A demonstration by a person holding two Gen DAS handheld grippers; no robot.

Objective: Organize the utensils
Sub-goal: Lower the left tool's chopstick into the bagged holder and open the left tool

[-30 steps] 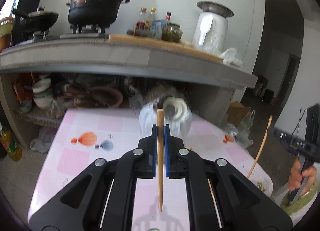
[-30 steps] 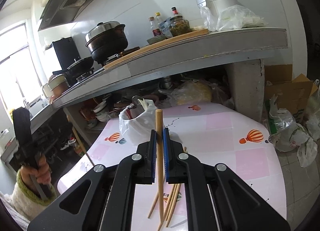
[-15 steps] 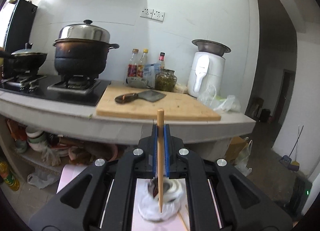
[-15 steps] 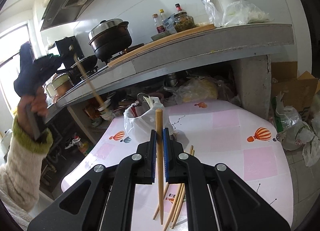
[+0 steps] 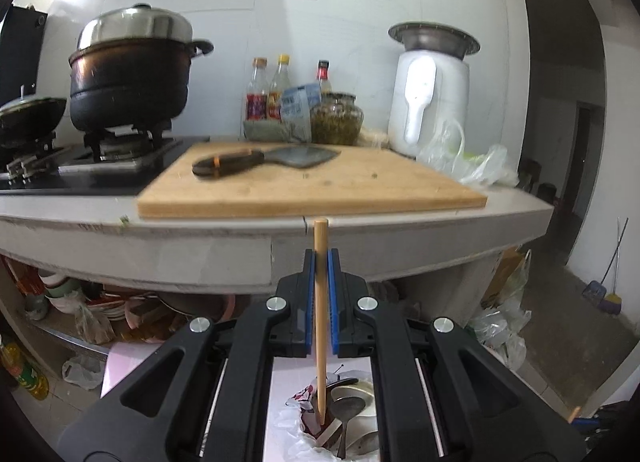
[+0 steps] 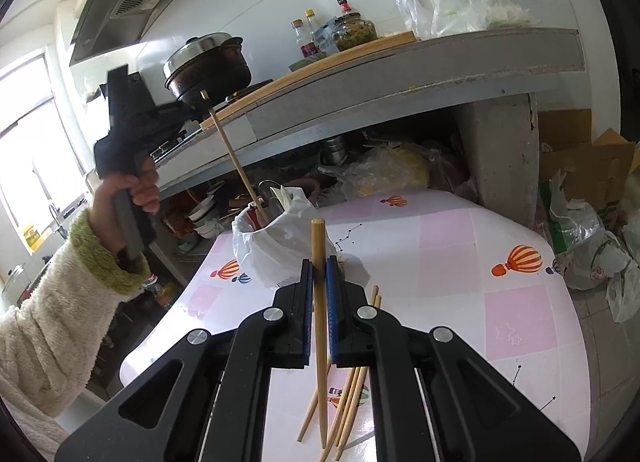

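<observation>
My left gripper is shut on a wooden chopstick that hangs tip-down over a utensil holder wrapped in a white plastic bag, with metal spoons inside. In the right wrist view the left gripper, held by a hand in a fluffy sleeve, slants its chopstick down so the tip sits in the mouth of the bagged holder. My right gripper is shut on another chopstick above several loose chopsticks on the pink table.
Behind the table runs a concrete counter with a cutting board, a cleaver, a black pot, bottles and a white appliance. Shelves under it hold bowls. Plastic bags and a cardboard box lie right of the table.
The left gripper rose and swung in from the table's side to above the bagged holder, its chopstick tip now at the holder's mouth. The right gripper and its chopstick stayed put.
</observation>
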